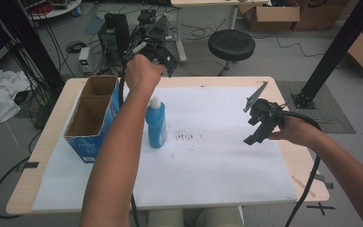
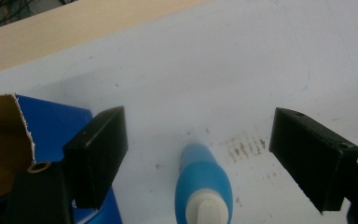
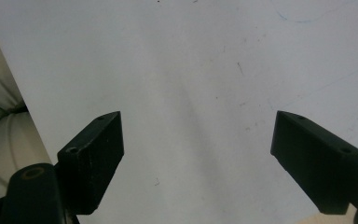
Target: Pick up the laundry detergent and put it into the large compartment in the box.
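A blue bottle [image 1: 156, 126] with a white cap stands upright on the white sheet [image 1: 217, 161], just right of an open blue cardboard box [image 1: 90, 118]. My left gripper [image 1: 161, 51] is held high above the bottle, open and empty. In the left gripper view the bottle [image 2: 203, 189] appears from above between the open jaws of that gripper [image 2: 198, 137], with the box [image 2: 2, 140] at the left. My right gripper [image 1: 259, 126] hovers open over the sheet's right part; in its own view this gripper [image 3: 198, 137] holds nothing.
Brown smudges [image 1: 187, 137] mark the sheet right of the bottle. The wooden table [image 1: 41, 156] shows around the sheet. A black stool [image 1: 231, 45], cables and equipment stand beyond the far edge. Black frame posts rise at the right.
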Demonstrator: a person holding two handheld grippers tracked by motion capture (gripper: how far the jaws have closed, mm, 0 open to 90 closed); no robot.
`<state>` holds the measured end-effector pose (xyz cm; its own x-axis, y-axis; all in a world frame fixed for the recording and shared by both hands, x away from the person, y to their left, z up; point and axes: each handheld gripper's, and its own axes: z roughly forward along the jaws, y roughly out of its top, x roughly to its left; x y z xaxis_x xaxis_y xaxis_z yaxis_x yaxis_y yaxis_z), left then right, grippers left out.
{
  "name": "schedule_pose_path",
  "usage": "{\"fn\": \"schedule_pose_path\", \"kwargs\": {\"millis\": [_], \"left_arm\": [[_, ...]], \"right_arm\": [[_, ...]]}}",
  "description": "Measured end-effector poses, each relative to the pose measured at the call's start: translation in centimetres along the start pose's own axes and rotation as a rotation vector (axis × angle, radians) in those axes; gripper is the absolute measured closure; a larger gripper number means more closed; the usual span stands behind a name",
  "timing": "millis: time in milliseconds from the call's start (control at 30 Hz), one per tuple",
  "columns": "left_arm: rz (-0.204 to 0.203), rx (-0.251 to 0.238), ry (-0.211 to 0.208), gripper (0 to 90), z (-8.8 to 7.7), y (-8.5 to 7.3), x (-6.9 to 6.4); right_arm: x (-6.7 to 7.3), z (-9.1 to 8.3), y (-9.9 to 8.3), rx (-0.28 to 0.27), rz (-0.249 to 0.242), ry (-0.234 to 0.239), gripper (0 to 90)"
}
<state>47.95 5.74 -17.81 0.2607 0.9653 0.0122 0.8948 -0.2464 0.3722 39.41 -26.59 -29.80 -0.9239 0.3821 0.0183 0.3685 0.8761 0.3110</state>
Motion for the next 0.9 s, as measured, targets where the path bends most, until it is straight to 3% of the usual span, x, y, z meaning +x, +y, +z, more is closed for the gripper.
{"fn": "schedule_pose_path", "kwargs": {"millis": [400, 900], "left_arm": [[-0.008, 0.011, 0.0, 19.8, -0.1, -2.4, -0.5], [-0.001, 0.054, 0.013, 19.9, 1.0, -4.0, -1.1]], "right_arm": [[0.6, 0.0, -0.3, 0.001, -0.01, -0.007, 16.8], [0.9, 0.3, -0.7, -0.002, -0.013, -0.001, 16.9]]}}
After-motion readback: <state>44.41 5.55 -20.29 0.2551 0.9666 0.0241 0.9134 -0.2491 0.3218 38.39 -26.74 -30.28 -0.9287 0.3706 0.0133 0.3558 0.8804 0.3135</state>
